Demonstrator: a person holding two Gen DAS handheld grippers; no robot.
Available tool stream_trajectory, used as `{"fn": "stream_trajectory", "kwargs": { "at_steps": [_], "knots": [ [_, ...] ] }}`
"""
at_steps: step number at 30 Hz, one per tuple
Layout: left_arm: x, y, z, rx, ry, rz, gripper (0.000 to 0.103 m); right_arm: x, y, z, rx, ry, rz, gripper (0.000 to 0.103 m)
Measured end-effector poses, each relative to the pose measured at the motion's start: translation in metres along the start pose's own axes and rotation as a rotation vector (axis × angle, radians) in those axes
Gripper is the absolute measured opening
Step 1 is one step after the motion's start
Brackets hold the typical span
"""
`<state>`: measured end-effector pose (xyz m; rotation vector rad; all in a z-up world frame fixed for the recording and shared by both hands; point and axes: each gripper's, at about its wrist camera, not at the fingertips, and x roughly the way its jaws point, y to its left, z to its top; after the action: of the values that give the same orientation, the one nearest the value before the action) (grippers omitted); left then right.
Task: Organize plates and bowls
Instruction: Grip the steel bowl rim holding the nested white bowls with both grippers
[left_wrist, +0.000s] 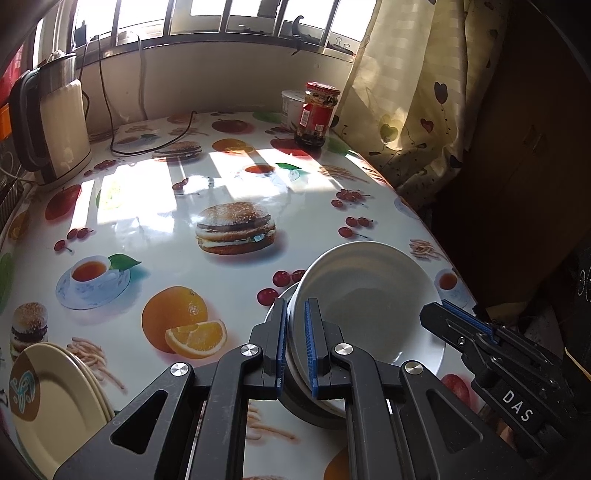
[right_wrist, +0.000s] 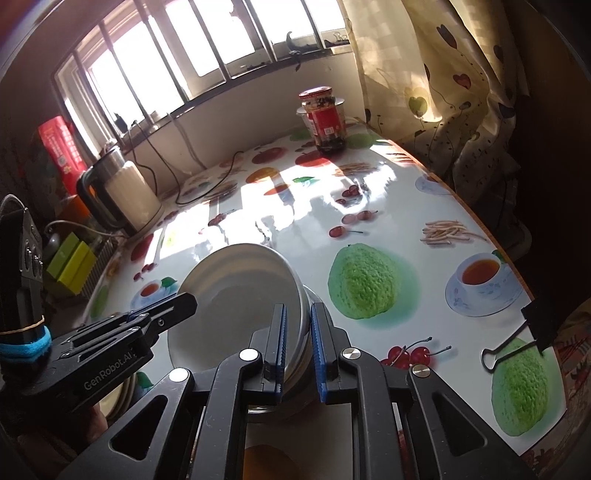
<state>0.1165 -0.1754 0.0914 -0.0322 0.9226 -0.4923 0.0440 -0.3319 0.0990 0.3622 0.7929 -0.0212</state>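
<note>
A white bowl (left_wrist: 365, 295) is held tilted above the table, over a white plate (left_wrist: 436, 356) that lies beneath it. My left gripper (left_wrist: 295, 343) is shut on the bowl's left rim. My right gripper (right_wrist: 298, 347) is shut on the bowl's right rim; the bowl (right_wrist: 236, 295) fills the middle of the right wrist view. The right gripper also shows in the left wrist view (left_wrist: 480, 332), and the left gripper shows in the right wrist view (right_wrist: 155, 317). A stack of cream plates (left_wrist: 55, 402) lies at the table's near left.
The table (left_wrist: 221, 177) has a glossy cloth printed with food. An electric kettle (left_wrist: 55, 125) with its cord stands at the far left. A red-labelled jar (left_wrist: 317, 114) and a white tub (left_wrist: 293, 107) stand at the back. A curtain (left_wrist: 417, 92) hangs at the right. A binder clip (right_wrist: 517, 343) grips the table edge.
</note>
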Motion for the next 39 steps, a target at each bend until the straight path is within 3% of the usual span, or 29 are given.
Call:
{"fn": "stream_trajectory", "kwargs": {
  "at_steps": [14, 18, 30, 39],
  "knots": [
    [-0.003, 0.003, -0.003, -0.012, 0.004, -0.012, 0.01, 0.003, 0.0, -0.001, 0.0, 0.012, -0.009, 0.014],
    [-0.004, 0.003, -0.005, -0.012, 0.009, -0.012, 0.015, 0.001, -0.001, 0.0, 0.005, 0.012, -0.012, 0.03],
    [-0.009, 0.005, -0.007, -0.011, -0.002, -0.002, 0.019, -0.004, 0.001, 0.0, -0.003, -0.003, -0.028, 0.037],
    [-0.019, 0.013, -0.008, -0.023, -0.024, 0.028, 0.03, -0.014, 0.001, -0.001, -0.009, -0.02, -0.029, 0.048]
  ]
}}
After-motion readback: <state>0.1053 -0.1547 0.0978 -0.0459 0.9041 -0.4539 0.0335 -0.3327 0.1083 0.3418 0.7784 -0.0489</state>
